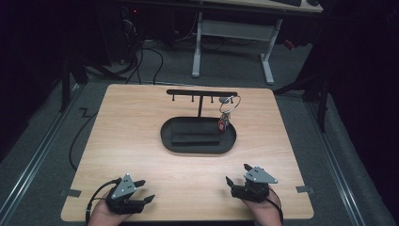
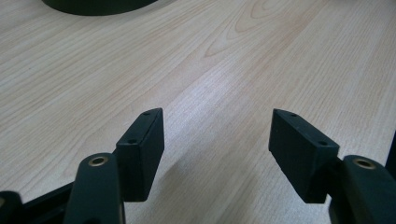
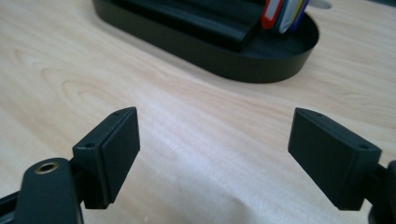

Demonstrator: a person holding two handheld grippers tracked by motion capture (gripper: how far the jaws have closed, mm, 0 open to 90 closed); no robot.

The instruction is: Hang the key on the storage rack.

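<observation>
1. Dark room, grey floor, white desk legs [image 1: 233, 42] beyond the far edge of a light wood worktop [image 1: 141, 136].
2. Mid-worktop, slightly far: black oval tray [image 1: 165, 136] with a flat black block [image 1: 195, 133] lying in it.
3. Rising from the tray's far side: a thin black T-shaped stand [image 1: 201, 94], small pegs hanging under its crossbar.
4. On the right-end peg: key ring [image 1: 229, 103], hanging, with red and pale tags [image 1: 222, 123] dangling down to the tray's right end.
5. Same tags seen in the right gripper view [image 3: 280, 11], red, white and blue, standing against the block inside the tray's wall [image 3: 261, 65].
6. Left hand-held gripper [image 1: 146, 190] at the near left edge, low over bare wood, well apart from the tray; jaws spread wide, nothing between them; in the left gripper view [image 2: 217, 135] only wood grain between the pads.
7. Right hand-held gripper [image 1: 238, 173] at the near right edge, pointing toward the tray; jaws wide apart and empty, bare worktop between them in the right gripper view [image 3: 215, 144].
8. Both grippers near the person, key ring far from each.
9. Small grey tape marks at the worktop's near left [image 1: 70, 192] and near right [image 1: 305, 189] edges.
</observation>
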